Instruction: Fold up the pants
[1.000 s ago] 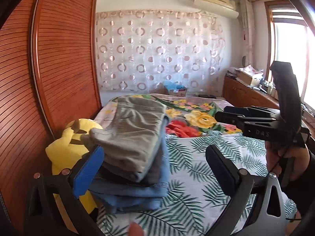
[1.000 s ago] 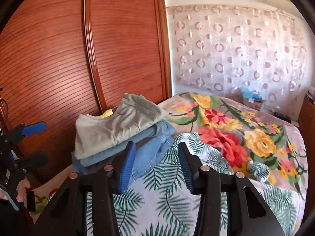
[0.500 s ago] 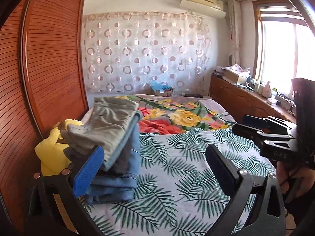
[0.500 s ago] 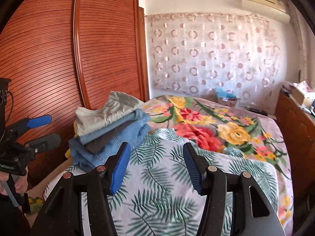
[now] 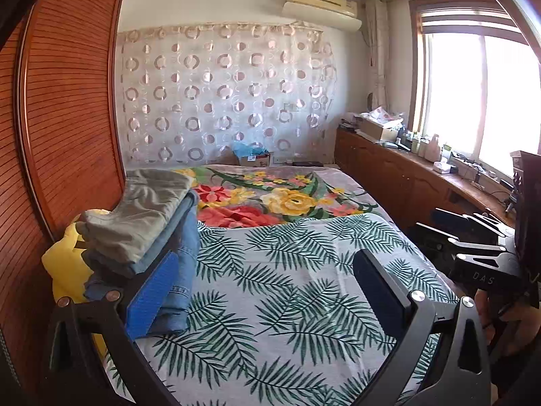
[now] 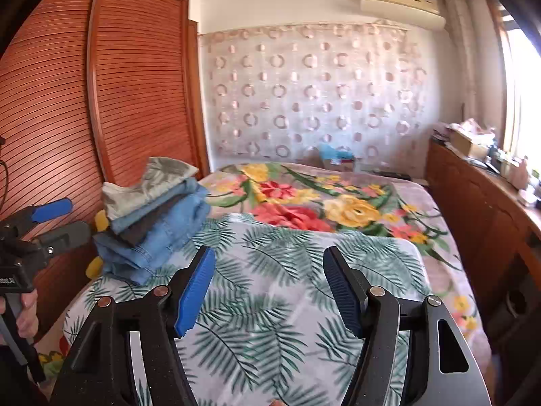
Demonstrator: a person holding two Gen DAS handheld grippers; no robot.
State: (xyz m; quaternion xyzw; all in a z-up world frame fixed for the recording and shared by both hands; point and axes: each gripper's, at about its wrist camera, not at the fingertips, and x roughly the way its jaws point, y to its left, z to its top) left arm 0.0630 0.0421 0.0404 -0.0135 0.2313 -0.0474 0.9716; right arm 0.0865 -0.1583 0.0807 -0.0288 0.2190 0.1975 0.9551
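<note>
Sitting stacked at the left edge of the bed [image 6: 422,257], the folded pants [image 6: 155,216] rest untouched on the leaf-print sheet [image 5: 287,287] while the left gripper [image 5: 263,287] hangs wide and empty and the right gripper's [image 6: 268,287] jaws are opening, nothing between them.

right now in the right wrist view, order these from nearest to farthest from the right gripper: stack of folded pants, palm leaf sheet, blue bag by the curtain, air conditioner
1. palm leaf sheet: directly under the right gripper, whose jaws are opening with nothing between them.
2. stack of folded pants: ahead on the left, by the wardrobe.
3. blue bag: past the bed's far end, below the curtain.
4. air conditioner: high on the far wall, upper right.
</note>
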